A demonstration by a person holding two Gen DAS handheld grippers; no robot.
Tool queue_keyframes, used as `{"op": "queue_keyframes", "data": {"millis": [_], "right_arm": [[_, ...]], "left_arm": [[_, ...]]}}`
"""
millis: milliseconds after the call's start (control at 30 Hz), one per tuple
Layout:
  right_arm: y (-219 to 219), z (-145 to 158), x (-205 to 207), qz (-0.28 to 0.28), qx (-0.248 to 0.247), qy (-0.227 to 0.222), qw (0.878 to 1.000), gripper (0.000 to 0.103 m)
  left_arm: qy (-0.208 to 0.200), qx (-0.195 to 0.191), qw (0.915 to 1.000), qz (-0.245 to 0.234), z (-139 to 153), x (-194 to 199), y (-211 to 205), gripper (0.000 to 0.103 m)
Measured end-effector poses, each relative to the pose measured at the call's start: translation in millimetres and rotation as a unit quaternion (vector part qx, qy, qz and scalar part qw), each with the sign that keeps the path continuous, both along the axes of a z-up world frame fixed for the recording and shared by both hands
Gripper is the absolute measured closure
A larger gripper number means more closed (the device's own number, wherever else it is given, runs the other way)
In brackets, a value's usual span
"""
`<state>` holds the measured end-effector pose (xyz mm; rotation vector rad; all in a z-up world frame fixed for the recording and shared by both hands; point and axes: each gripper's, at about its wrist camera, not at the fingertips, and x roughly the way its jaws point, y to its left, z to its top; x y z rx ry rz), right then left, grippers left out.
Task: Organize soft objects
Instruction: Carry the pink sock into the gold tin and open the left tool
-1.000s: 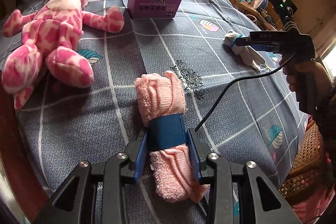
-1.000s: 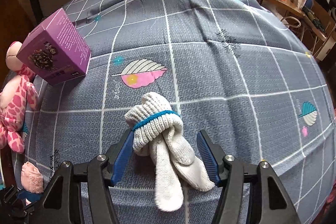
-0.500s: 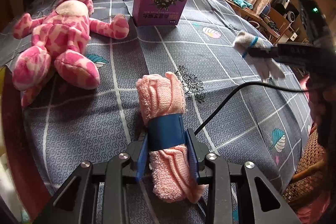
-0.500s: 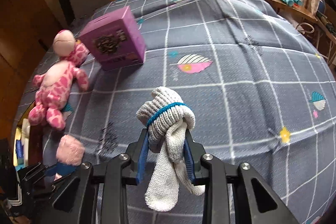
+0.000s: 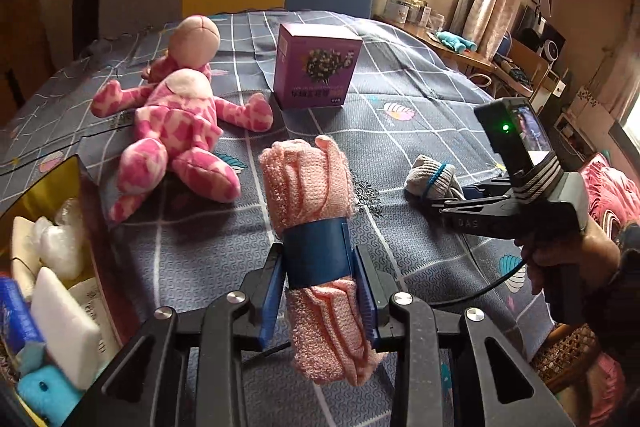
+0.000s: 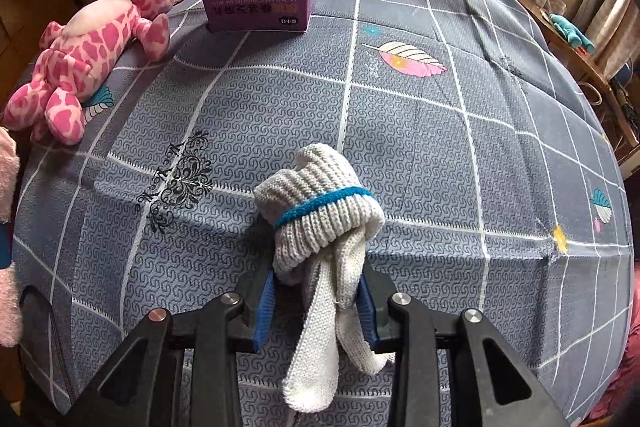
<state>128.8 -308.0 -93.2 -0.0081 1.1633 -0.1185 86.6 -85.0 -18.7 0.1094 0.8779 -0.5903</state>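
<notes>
The rolled pink towel [image 5: 312,227], bound by a blue band, is sitting clamped between the jaws of the left gripper [image 5: 320,291], which is holding it clear of the grey checked bedspread [image 5: 400,99]. The bundled knit gloves [image 6: 320,223], white with a blue stripe at the cuff, are hanging in the right gripper [image 6: 316,303]; its jaws have just been closing and are now pinching the gloves below the cuff, the loose fingers dangling underneath. In the left wrist view the right gripper is showing at the right side, with the gloves just above the cloth.

Judging by this, both soft things are picked up and the carrying step is under way. At the left edge of the left wrist view a storage box [image 5: 60,171] is standing open beside the bed, already holding foam pieces, something white and a blue plush; it is probably the place the soft things are going to, though the task does not say so. The next move is calling for swinging the towel over that box and letting the jaws part only once it is above the opening, then bringing the gloves across after it without the two tools colliding.

The pink spotted plush toy [image 5: 172,123] is lying on its back on the bedspread, not yet collected, just beside the purple carton [image 5: 316,71], which is stiff and likely staying put.
</notes>
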Motion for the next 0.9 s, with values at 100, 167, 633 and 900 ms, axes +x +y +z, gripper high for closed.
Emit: {"op": "queue_keyframes", "data": {"millis": [100,167,633,900], "right_arm": [[-2,-1,0,-0.003,0.007,-0.001,1.000,0.068],[-7,0,0,-0.008,0.016,-0.002,1.000,0.068],[-17,3,0,-0.019,0.046,-0.002,0.999,0.066],[-23,7,2,-0.028,0.065,-0.005,0.997,0.066]], "left_arm": [[-0.003,-0.006,1.0000,0.003,4,-4,9,0.069],[-0.007,-0.007,0.9999,0.007,7,-6,15,0.069],[-0.006,-0.015,0.9992,0.036,7,-16,46,0.069],[-0.008,-0.011,0.9987,0.049,7,-20,56,0.069]]}}
